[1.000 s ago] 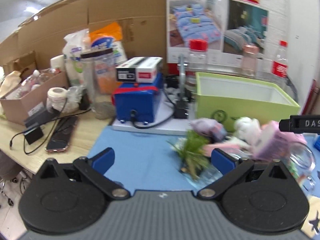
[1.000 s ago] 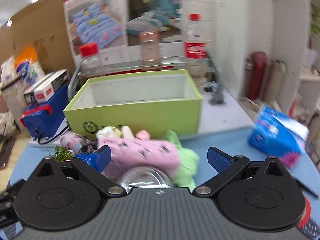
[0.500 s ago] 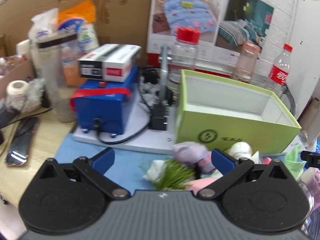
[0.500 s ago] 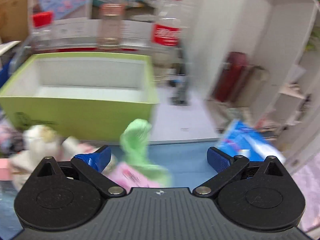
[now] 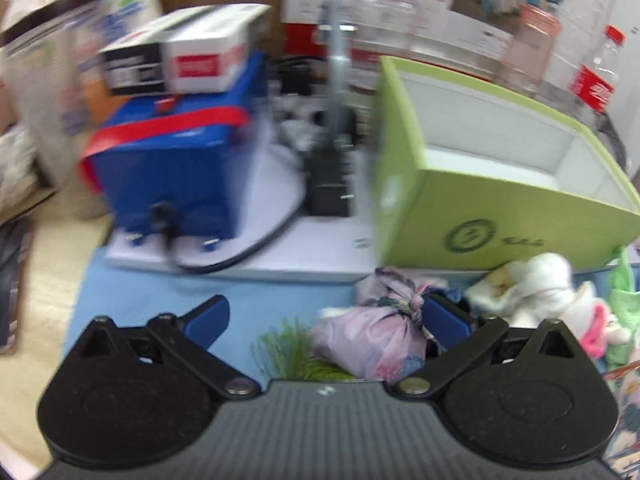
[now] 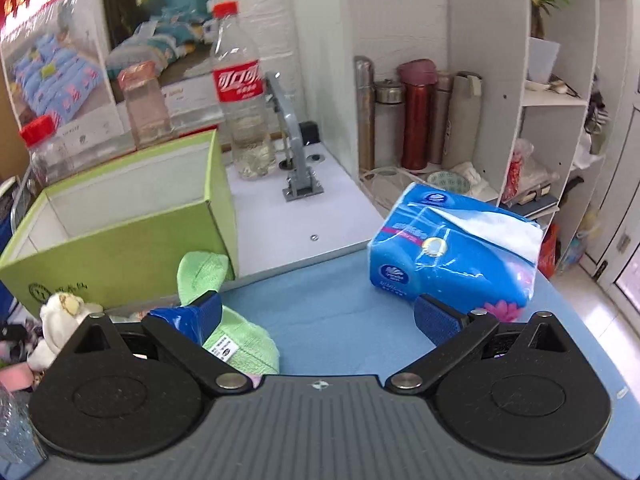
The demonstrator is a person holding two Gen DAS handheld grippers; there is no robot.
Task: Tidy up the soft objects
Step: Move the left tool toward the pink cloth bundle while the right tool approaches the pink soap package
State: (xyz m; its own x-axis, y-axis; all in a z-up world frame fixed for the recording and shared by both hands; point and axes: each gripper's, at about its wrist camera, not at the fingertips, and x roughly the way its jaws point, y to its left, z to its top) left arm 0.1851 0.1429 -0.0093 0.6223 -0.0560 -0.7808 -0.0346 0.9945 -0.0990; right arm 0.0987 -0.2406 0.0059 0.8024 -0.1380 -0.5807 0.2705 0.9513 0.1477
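Note:
A green open box (image 5: 500, 216) with a white inside stands at the back of the blue mat; it also shows in the right wrist view (image 6: 120, 256). My left gripper (image 5: 326, 314) is open, low over the mat, with a knotted lilac cloth bundle (image 5: 380, 336) against its right finger and green plastic grass (image 5: 292, 354) between the fingers. A white plush toy (image 5: 536, 292) lies to the right. My right gripper (image 6: 316, 312) is open and empty; a green towel (image 6: 236, 336) lies by its left finger and a blue tissue pack (image 6: 452, 252) beyond its right finger.
A blue case (image 5: 176, 168) with a white carton (image 5: 192, 64) on top stands left of the box. Bottles (image 6: 242, 100) and jars (image 6: 144, 104) line the back. Flasks (image 6: 416, 112) and a white shelf unit (image 6: 560, 120) stand at the right. A grey clamp post (image 6: 292, 152) is behind the box.
My left gripper has moved forward and down toward the lilac bundle and grass. My right gripper has swung to the right, from the pile of soft things toward the tissue pack.

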